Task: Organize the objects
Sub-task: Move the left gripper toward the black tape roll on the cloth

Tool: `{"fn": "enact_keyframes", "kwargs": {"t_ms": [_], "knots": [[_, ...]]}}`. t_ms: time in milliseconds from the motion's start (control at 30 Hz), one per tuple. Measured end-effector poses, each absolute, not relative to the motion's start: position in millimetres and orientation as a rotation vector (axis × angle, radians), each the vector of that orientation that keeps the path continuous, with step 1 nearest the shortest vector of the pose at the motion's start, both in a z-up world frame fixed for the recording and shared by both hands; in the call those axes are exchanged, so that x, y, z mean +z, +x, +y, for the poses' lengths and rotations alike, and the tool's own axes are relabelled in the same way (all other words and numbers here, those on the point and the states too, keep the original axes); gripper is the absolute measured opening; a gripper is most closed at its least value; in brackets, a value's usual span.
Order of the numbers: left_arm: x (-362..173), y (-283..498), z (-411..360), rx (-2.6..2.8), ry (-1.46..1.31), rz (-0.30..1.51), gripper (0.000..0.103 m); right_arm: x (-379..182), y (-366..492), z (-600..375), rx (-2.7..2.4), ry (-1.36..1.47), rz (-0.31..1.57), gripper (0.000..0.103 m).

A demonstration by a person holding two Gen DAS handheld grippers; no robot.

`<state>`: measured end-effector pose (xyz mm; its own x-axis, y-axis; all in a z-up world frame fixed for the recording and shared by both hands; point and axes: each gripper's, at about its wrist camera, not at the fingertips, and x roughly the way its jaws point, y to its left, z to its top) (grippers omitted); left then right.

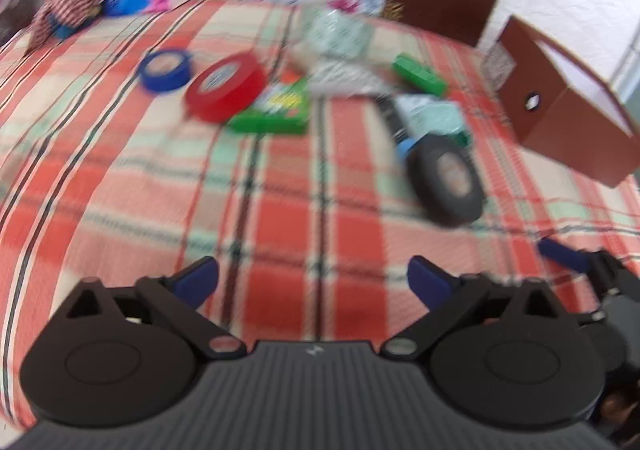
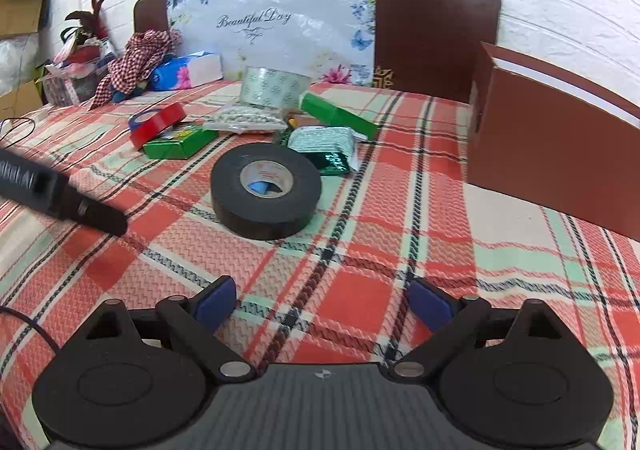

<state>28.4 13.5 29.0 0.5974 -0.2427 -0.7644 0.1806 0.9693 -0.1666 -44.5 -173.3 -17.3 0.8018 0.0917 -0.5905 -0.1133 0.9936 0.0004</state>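
Observation:
A black tape roll (image 2: 266,190) lies flat on the plaid cloth ahead of my open, empty right gripper (image 2: 324,304); it also shows in the left wrist view (image 1: 448,180). A red tape roll (image 1: 224,86) and a blue tape roll (image 1: 165,69) lie to the far left; the right wrist view shows the red roll (image 2: 158,124) too. Two green boxes (image 1: 276,110) (image 1: 418,74), a clear tape roll (image 2: 276,86) and packets (image 2: 324,140) lie between them. My left gripper (image 1: 314,282) is open and empty, well short of the pile. The left view is blurred.
A brown open box (image 2: 556,154) stands at the right; it shows in the left wrist view (image 1: 560,106) too. A brown headboard (image 2: 432,26) and white wall lie behind. A tissue box (image 2: 188,70) and checked cloth (image 2: 140,54) sit at the far left.

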Motion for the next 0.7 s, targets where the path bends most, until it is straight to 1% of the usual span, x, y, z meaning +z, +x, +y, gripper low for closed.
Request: {"fn": "enact_keyframes", "kwargs": {"t_ms": [33, 100, 133, 233, 300, 433, 467, 500, 633, 700], "knots": [[34, 32, 8, -0.268, -0.064, 0.888, 0.097, -17, -42, -172, 0.127, -0.038, 0.635, 0.094], [43, 40, -4, -0.319, -0.049, 0.865, 0.093, -15, -32, -168, 0.163, -0.053, 0.637, 0.093], [46, 45, -11, -0.343, -0.042, 0.86, 0.091, -15, -26, -164, 0.176, -0.065, 0.635, 0.089], [49, 62, -31, -0.366, -0.003, 0.853, 0.079, -14, -5, -153, 0.219, -0.087, 0.623, 0.079], [44, 76, -40, -0.356, 0.006, 0.878, 0.063, -15, 9, -147, 0.241, -0.091, 0.619, 0.074], [32, 90, -40, -0.397, -0.089, 0.932, 0.051, -15, 17, -145, 0.252, -0.083, 0.614, 0.073], [30, 89, -39, -0.42, -0.117, 0.943, 0.043, -14, 14, -146, 0.253, -0.081, 0.613, 0.073], [30, 86, -42, -0.44, -0.135, 0.955, 0.039, -14, 11, -146, 0.252, -0.082, 0.615, 0.073], [31, 62, -58, -0.476, -0.105, 0.975, 0.04, -11, -17, -154, 0.23, -0.077, 0.636, 0.073], [28, 49, -63, -0.537, -0.112, 0.998, 0.043, -11, -38, -163, 0.221, -0.086, 0.639, 0.073]]}}
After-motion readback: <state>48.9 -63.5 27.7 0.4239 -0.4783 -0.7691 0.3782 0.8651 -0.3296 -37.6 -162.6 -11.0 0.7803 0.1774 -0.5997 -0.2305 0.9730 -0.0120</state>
